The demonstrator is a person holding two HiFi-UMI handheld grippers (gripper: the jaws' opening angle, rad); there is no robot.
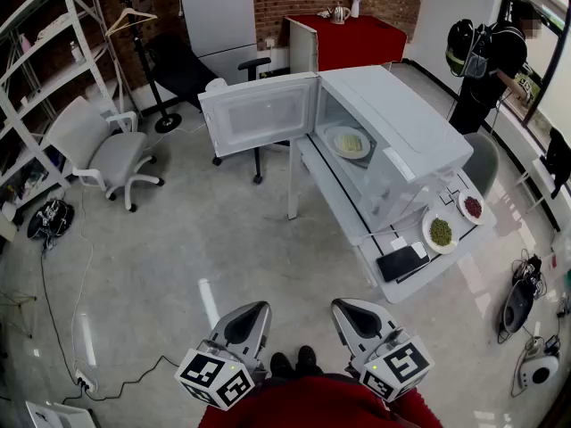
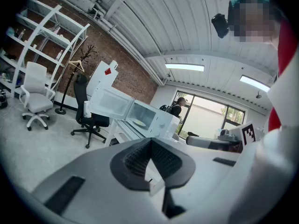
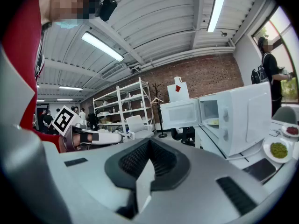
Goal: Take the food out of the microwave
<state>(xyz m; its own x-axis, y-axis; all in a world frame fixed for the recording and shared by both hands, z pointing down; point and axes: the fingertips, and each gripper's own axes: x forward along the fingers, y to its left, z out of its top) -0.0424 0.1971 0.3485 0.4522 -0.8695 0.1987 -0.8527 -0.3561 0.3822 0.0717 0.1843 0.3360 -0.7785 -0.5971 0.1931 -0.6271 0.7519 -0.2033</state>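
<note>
A white microwave (image 1: 393,141) stands on a white table (image 1: 339,205), its door (image 1: 259,114) swung wide open to the left. Inside it lies a plate of pale food (image 1: 348,142). Both grippers are held low, close to the person's body, far short of the table. The left gripper (image 1: 252,313) and the right gripper (image 1: 348,308) are each shut on nothing. From the left gripper (image 2: 150,146) the microwave (image 2: 149,118) and the plate (image 2: 139,122) show far ahead. Past the right gripper (image 3: 148,146) the microwave (image 3: 238,115) and the plate (image 3: 213,122) show at the right.
On the table in front of the microwave are a plate of green food (image 1: 441,232), a plate of red food (image 1: 471,207) and a black tablet (image 1: 402,263). A white chair (image 1: 98,154), a black chair (image 1: 192,69), shelving (image 1: 36,78) and a person (image 1: 486,69) stand around.
</note>
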